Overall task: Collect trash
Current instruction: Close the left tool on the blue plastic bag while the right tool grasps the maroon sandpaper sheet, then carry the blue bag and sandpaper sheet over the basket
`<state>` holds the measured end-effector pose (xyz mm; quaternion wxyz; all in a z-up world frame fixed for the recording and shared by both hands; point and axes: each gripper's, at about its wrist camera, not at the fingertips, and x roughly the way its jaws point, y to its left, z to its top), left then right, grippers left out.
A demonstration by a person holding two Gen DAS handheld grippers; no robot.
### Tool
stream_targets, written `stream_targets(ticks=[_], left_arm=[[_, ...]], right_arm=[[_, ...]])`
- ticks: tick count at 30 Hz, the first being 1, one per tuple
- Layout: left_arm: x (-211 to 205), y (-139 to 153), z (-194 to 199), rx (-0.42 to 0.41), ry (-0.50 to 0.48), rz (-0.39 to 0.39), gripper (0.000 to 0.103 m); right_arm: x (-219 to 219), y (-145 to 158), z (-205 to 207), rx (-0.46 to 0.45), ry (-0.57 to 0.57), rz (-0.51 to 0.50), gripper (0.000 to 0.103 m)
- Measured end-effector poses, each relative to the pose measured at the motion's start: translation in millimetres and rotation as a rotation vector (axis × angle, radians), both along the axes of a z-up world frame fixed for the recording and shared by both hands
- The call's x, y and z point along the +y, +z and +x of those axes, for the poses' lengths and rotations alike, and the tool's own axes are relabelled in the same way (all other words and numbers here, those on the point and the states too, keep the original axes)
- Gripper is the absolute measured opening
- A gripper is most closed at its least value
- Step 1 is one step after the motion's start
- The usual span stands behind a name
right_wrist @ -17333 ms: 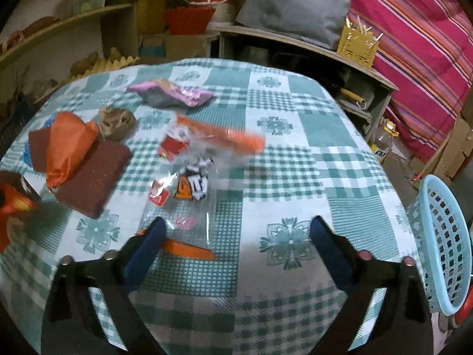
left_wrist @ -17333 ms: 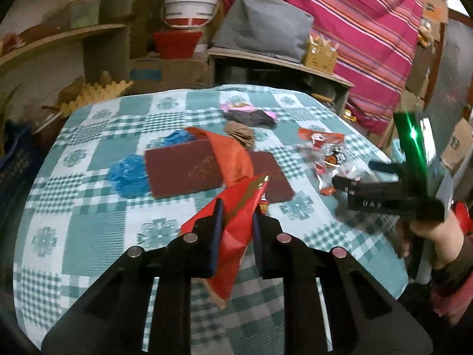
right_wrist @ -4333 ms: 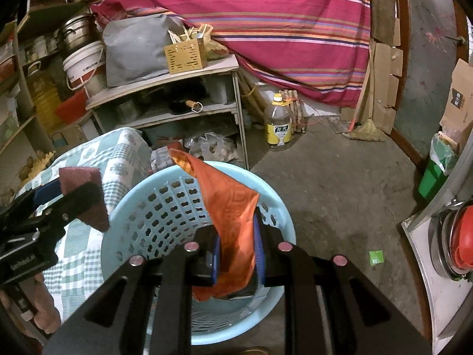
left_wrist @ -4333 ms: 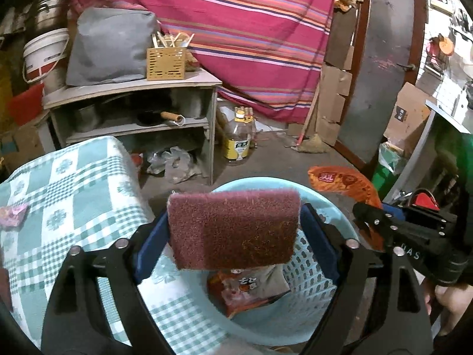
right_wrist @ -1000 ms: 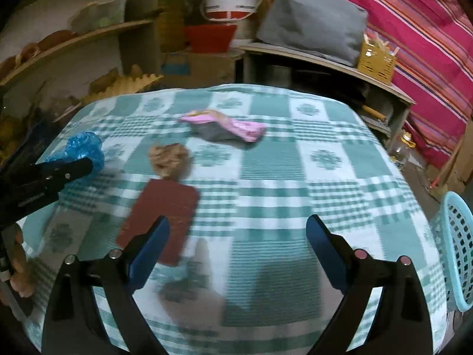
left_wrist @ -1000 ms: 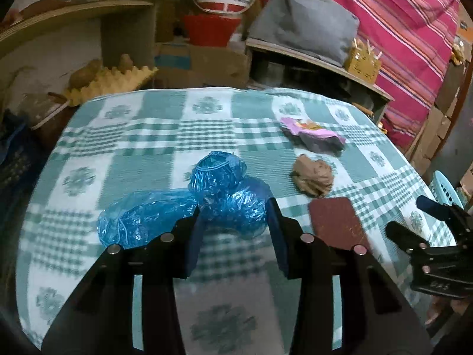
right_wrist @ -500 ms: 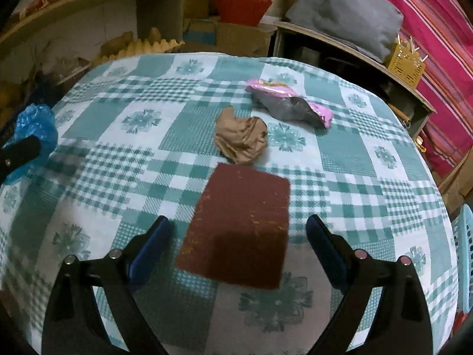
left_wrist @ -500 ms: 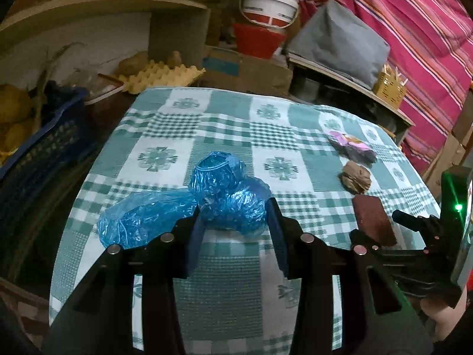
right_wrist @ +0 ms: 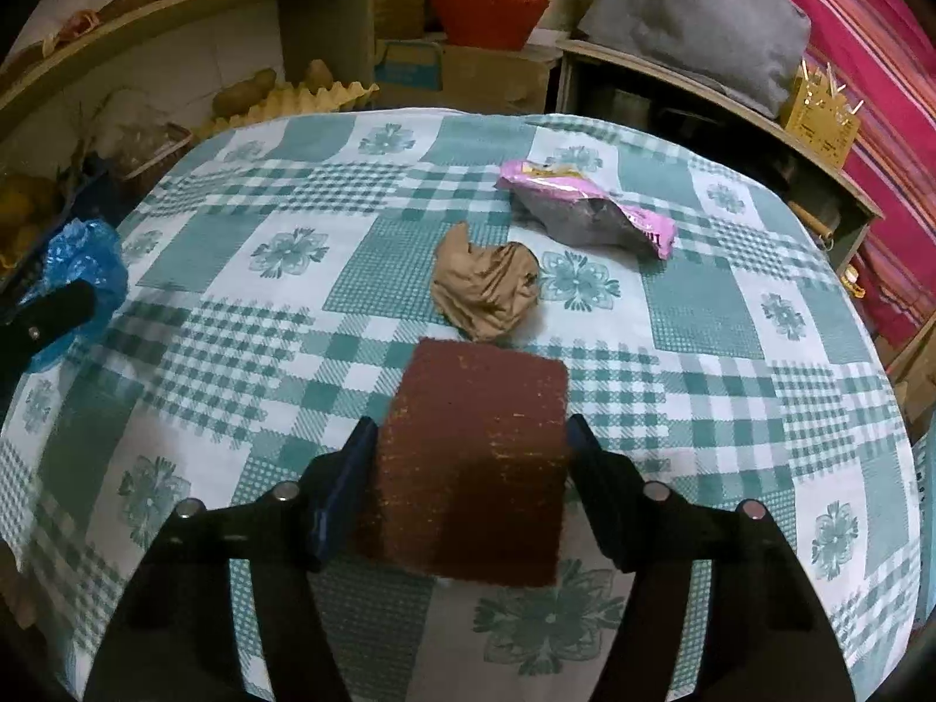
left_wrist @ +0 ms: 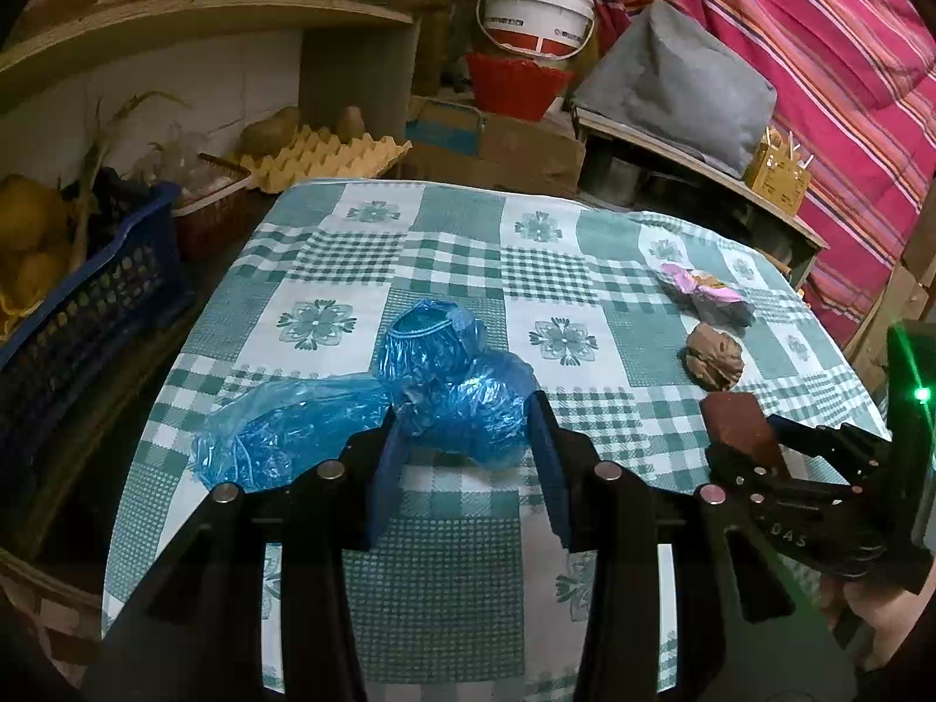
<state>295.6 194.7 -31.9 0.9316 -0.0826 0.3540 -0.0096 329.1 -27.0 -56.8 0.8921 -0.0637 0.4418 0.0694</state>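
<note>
The left gripper (left_wrist: 465, 439) has its jaws clamped narrowly on a crumpled blue plastic bag (left_wrist: 450, 392), whose loose tail trails leftward across the green-checked counter (left_wrist: 444, 585), so its long axis runs side to side in the left wrist view. The right gripper (right_wrist: 468, 462) is closing its jaws on a maroon scouring pad (right_wrist: 474, 462); the pads touch both side edges of it. The pad's long axis points away from the gripper, toward a crumpled brown paper (right_wrist: 485, 289) just beyond it. A pink snack wrapper (right_wrist: 585, 210) lies farther back, angled right.
</note>
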Motion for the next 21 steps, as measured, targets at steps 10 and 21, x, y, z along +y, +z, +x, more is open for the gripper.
stream_targets(ticks=[10,21], left_arm=[[-34.2,2.6,3.6,-0.016,-0.048,0.047,0.04],[-123.1,28.2,-4.3,-0.059,-0.171,0.084,0.04]], right_arm=[[-53.6,26.5,-14.6,-0.047,-0.03,0.016,0.064],[-160.0,73.6,-43.9,-0.123,-0.106,0.038,0.064]])
